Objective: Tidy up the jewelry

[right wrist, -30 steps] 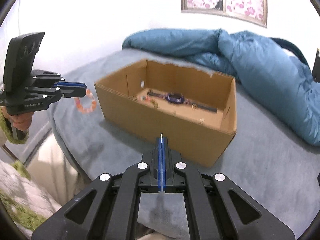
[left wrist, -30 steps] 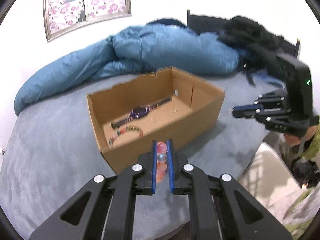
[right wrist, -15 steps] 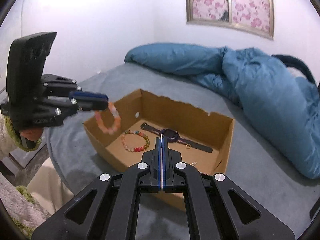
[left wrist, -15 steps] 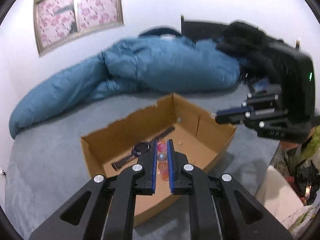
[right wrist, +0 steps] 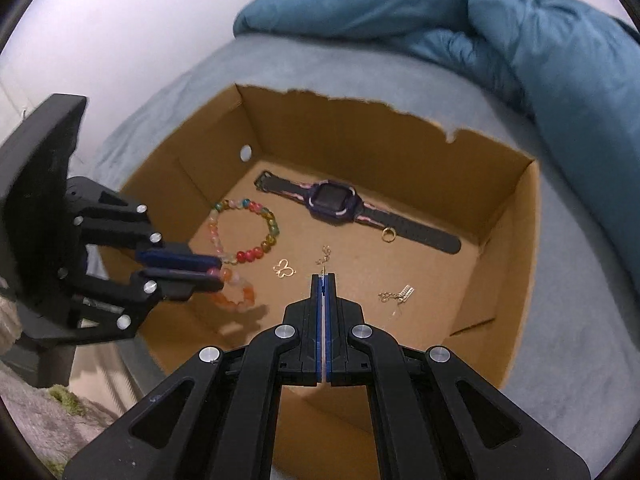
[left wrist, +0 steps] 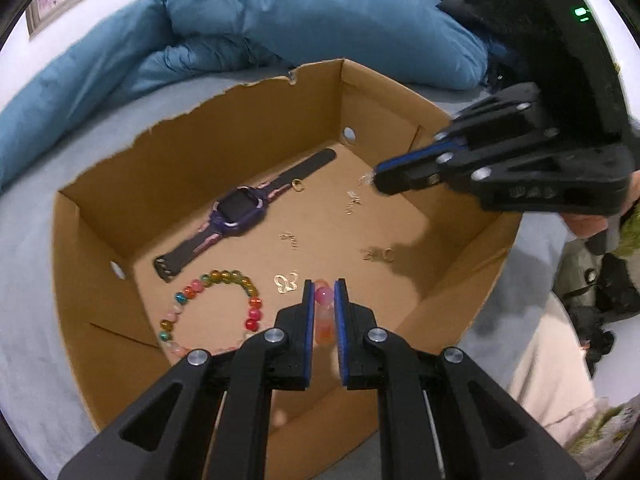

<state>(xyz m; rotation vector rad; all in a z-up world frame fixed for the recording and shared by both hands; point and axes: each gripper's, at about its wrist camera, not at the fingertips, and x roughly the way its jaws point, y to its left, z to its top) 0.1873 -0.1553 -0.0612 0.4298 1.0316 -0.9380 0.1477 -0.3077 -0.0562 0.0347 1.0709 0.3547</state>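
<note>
Both tongs have come forward and tipped down since a second ago: then they hung short of the cardboard box (left wrist: 96,240) on the bed (right wrist: 560,320), now they hang over its open top.

The left tongs (left wrist: 325,300) are clenched on a pink and orange bead bracelet (right wrist: 236,288), which dangles above the box floor by the near left corner. The right tongs (right wrist: 324,280) are pressed fully together with a thin gold piece (right wrist: 323,270) pinched at the very tip; what it is cannot be told.

On the box floor, from near to far: one multicoloured bead bracelet (left wrist: 212,308) along the left side, one gold butterfly charm (left wrist: 286,282), about three small gold chain pieces (left wrist: 354,202), blurred, towards the right side, one gold ring (right wrist: 388,235) touching the strap, and one purple watch (left wrist: 240,210) lying slantwise along the far wall.

Beyond the box, one blue duvet (left wrist: 280,12) is bunched along the far edge of the bed.
</note>
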